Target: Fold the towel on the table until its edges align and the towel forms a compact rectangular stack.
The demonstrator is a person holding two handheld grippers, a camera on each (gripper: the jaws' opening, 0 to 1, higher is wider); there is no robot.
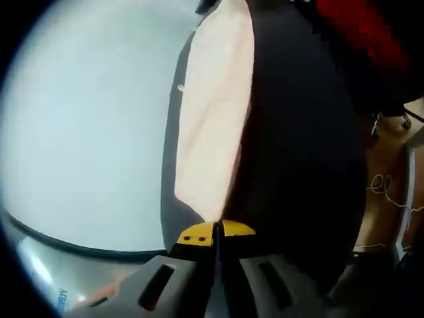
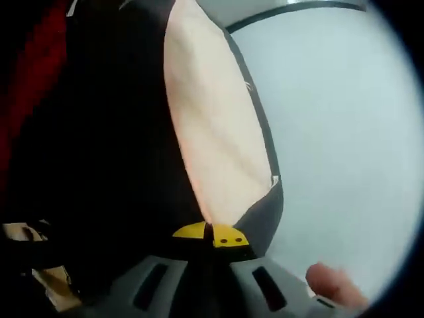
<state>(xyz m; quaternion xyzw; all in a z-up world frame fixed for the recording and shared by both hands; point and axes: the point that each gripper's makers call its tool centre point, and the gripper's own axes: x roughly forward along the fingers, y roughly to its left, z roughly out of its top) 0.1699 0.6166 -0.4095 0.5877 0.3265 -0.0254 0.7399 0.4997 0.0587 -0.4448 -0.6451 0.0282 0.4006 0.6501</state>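
The towel (image 1: pixel 213 112) is pale pink on one face with a dark grey face or border along its side. It stretches away from the yellow-tipped jaws of my left gripper (image 1: pixel 216 234), which is shut on one corner. In the right gripper view the same towel (image 2: pixel 215 132) runs up from my right gripper (image 2: pixel 212 235), also shut on a corner, with a grey flap (image 2: pixel 265 215) beside the tips. The towel's far end is cut off at the top of both views.
A white table (image 1: pixel 86 132) with a dark rim (image 1: pixel 66 243) lies beyond the towel, also seen as the table (image 2: pixel 344 132). A person in dark and red clothing (image 1: pixel 305 132) stands close. A brown box (image 1: pixel 391 192) sits at the right. A fingertip (image 2: pixel 334 285) shows low.
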